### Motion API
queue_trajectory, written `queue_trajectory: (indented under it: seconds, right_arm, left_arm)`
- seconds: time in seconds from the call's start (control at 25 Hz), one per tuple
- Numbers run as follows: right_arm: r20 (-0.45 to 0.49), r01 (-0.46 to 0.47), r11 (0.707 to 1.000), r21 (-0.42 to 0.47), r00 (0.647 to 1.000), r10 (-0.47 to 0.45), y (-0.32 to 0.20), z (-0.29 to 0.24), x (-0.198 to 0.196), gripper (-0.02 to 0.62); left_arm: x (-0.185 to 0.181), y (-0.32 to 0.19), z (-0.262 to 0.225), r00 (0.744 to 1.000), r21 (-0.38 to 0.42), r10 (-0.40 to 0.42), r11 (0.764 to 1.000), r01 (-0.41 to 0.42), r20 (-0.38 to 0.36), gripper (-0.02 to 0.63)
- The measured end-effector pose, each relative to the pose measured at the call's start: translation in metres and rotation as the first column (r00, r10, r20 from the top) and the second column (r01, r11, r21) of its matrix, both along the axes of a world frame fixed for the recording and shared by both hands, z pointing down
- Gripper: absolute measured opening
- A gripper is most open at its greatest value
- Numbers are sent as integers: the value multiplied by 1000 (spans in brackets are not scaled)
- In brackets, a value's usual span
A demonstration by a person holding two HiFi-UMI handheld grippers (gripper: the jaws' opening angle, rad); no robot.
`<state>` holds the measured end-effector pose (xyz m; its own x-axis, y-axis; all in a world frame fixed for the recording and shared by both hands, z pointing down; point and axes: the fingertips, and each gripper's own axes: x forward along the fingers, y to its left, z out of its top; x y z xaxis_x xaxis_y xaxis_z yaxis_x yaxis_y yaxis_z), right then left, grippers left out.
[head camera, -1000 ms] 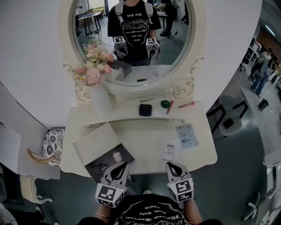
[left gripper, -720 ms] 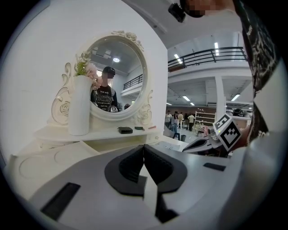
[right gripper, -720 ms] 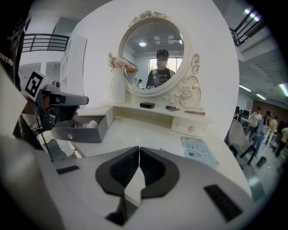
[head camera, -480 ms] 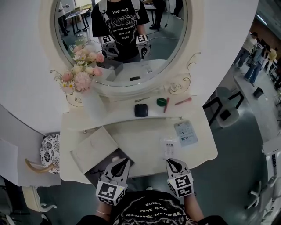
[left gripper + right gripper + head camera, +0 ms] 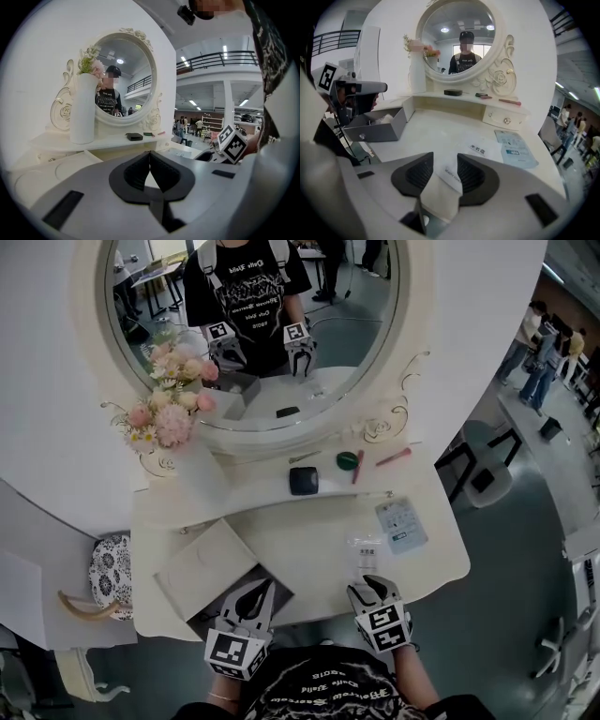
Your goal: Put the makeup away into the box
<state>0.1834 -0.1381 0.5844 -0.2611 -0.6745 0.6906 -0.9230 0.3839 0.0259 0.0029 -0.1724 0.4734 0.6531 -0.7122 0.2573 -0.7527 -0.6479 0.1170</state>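
Right gripper (image 5: 445, 161): released. The jaws have just been opening and stand apart. One end of a white packet (image 5: 452, 178) lies between them on the table (image 5: 309, 531), and the pads are clear of it.

Left gripper (image 5: 150, 154): clenched, tips together, nothing between them. In the head view it sits at the table's front left, over the open grey box (image 5: 377, 131).

A white puff lies inside the box.

A blue-printed sachet (image 5: 401, 526) lies flat just beyond the packet, to its right.

On the raised shelf are a black compact (image 5: 303, 481), a green round case (image 5: 348, 460) and two pencils, under the mirror (image 5: 253, 324).
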Motion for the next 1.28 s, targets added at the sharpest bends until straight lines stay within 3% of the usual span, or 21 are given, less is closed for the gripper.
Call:
queue_trajectory:
  seconds: [0.36, 0.72, 1.16, 1.24, 1.28]
  right_arm:
    - [-49, -10, 996, -89, 999, 6, -7, 20, 1, 225]
    - [-86, -27, 994, -110, 996, 17, -7, 29, 8, 225]
    - [10, -63, 993, -102, 998, 65, -8, 32, 8, 218]
    - [5, -72, 992, -101, 997, 73, -10, 33, 9, 202]
    - [0, -72, 993, -97, 997, 72, -12, 33, 10, 165]
  left_arm:
    - [-15, -3, 2, 999, -13, -49, 999, 49, 4, 15]
    - [-26, -4, 3, 997, -23, -81, 996, 81, -9, 15]
    - [-28, -4, 5, 996, -21, -84, 996, 84, 9, 15]
    - [-28, -3, 6, 996, -24, -84, 996, 84, 11, 15]
    - [-28, -3, 7, 996, -25, -85, 996, 85, 12, 15]
